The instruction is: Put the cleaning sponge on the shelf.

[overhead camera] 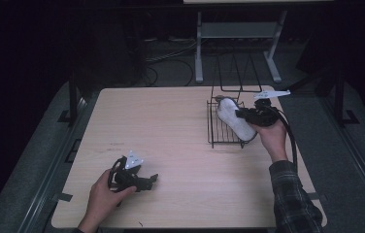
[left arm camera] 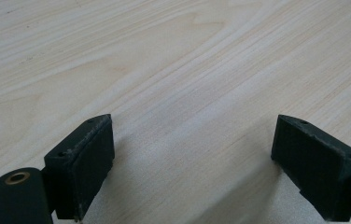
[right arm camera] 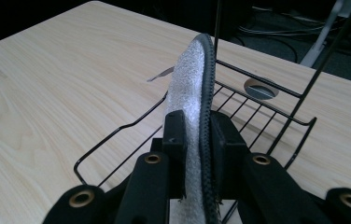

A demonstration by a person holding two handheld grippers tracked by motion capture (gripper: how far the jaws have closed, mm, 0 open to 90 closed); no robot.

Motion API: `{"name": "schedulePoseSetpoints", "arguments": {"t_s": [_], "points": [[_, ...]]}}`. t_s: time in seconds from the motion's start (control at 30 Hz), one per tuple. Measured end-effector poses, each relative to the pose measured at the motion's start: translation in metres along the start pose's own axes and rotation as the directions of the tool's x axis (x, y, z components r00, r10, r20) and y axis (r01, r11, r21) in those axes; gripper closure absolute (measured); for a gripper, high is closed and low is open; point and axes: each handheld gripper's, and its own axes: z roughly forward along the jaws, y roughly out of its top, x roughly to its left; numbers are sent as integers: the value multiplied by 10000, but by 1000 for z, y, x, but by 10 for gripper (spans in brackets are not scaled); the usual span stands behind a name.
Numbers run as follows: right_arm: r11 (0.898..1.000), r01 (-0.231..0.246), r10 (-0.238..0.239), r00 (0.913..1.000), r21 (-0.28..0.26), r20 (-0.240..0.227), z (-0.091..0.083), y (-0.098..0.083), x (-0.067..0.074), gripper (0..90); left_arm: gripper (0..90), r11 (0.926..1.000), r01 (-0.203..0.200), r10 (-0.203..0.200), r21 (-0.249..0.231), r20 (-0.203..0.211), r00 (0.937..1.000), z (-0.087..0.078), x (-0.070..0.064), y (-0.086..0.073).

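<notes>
A: Nearest the lens in the right gripper view: the right gripper, its two black jaws pinching the slipper from both flat sides, one pad on the fuzzy white face, the other on the dark-edged sole.

B: Orientation of the slipper?

A: On edge. In that view its long axis runs straight away from the jaws, toward the upper centre of the frame, far tip highest. In the high view the slipper lies diagonally, one end at upper left by the rack's back, the other at lower right near the front corner, with the right gripper clamped on from the right at about mid-length.

B: Location?

A: Over the wire rack, right of centre of the frame in the high view, on the desk. Whether the slipper rests on the wires, I cannot tell. The rack's tall loops stand up behind it.

B: Other side?

A: Left gripper is low in the frame, left of centre, well apart from the rack. In the left gripper view its jaws are spread wide, left gripper over bare wood grain with nothing between them.

B: Hands?

A: Right hand on the gripper body, plaid sleeve below it.
</notes>
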Motion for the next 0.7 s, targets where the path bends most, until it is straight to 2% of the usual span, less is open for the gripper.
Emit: {"name": "schedulePoseSetpoints", "arguments": {"t_s": [0.27,0.37,0.7], "points": [[9999,-8,9,9999,108,-128,17,3,3,774,124,10000,-16,16,11,-12,10000,0,0,0],[9997,169,-167,9998,173,-136,23,3,3,770,124,10000,-16,16,12,-12,10000,0,0,0],[9995,26,-26,10000,323,-2,29,1,0,747,124,10000,-15,15,11,-13,10000,0,0,0]]}}
